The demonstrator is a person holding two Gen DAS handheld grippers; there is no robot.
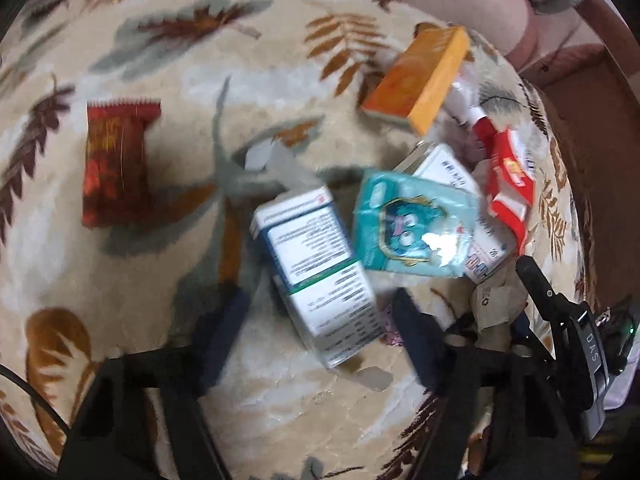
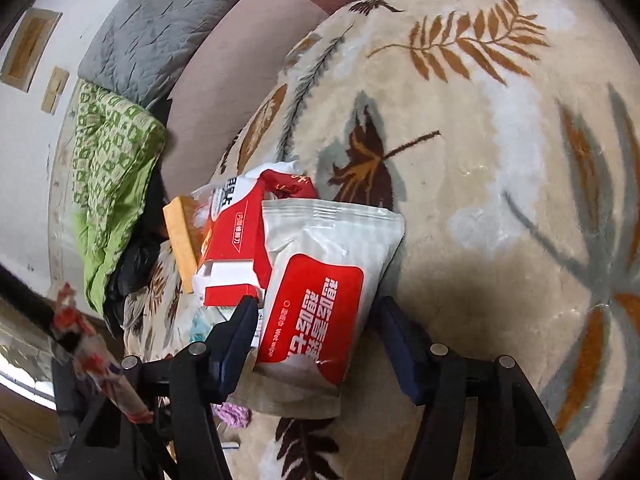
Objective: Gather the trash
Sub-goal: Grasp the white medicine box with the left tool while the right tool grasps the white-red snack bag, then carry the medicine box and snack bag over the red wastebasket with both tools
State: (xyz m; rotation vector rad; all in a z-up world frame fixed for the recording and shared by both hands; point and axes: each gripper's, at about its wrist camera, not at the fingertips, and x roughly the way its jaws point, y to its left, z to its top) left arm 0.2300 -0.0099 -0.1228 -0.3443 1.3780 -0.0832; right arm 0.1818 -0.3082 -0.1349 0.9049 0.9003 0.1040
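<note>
The trash lies scattered on a cream blanket patterned with brown and grey leaves, and the white medicine box with green and blue bands serves as the landmark. The left tongs stand wide apart, one dark finger on each side of that box's near end, not closed on it; the view there is blurred, so contact cannot be judged. Just right of the white medicine box, touching or overlapping its corner, lies a teal tissue pack with a cartoon face, resting partly on a second white box. Farther right of it is a crumpled red and white carton, and beyond the teal pack, away from the tongs, an orange box lies tilted. Well to the left of the white medicine box, apart from everything else, sits a dark red snack wrapper. In the right wrist view, the right tongs are spread wide on either side of a white wet-wipes pouch with a red label, the pouch lying between the fingers without being pinched. The red and white carton leans against that pouch, with the orange box behind it. A green patterned cloth and a grey cushion lie past the blanket's edge.
</note>
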